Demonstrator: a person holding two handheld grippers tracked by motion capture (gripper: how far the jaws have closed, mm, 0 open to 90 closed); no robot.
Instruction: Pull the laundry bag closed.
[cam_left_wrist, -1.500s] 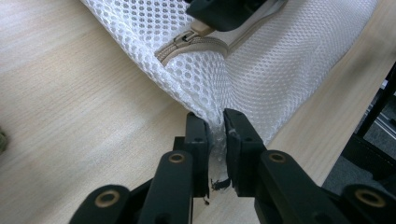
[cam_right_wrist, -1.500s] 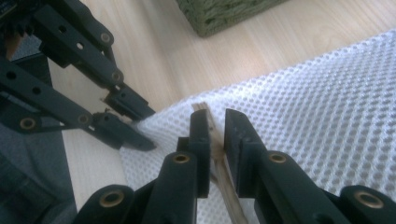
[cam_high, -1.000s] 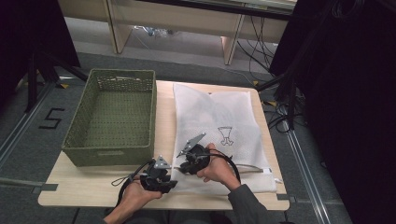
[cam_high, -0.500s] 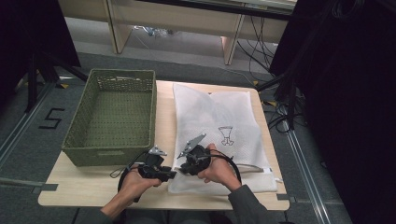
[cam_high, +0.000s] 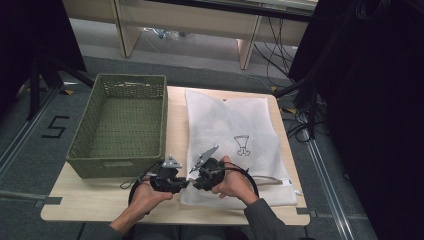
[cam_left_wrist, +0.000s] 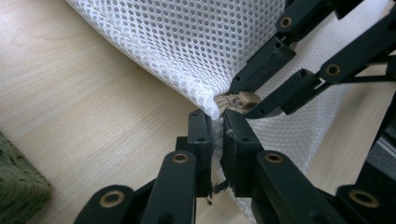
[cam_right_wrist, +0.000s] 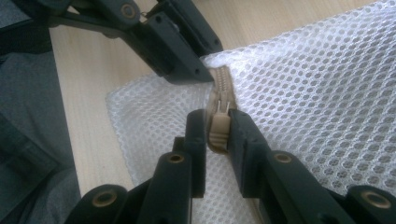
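Your left gripper has slid in beside the right gripper since a second ago; its jaws have just been closing and now clench the white honeycomb mesh bag at its near-left corner. Your right pinches the beige ribbed zipper pull. The woven green basket sits just left on the pale wood table.

1. Left gripper: black linkage bars joined by brass-coloured rivets, flat black pads, a grey three-cornered plate on top.
2. Right gripper, just beside the left gripper: the same black bars and brass rivets (its plate is grey too).
3. Black cables loop from both gripper bodies.
4. Sleeve behind the right gripper: dark grey cloth.
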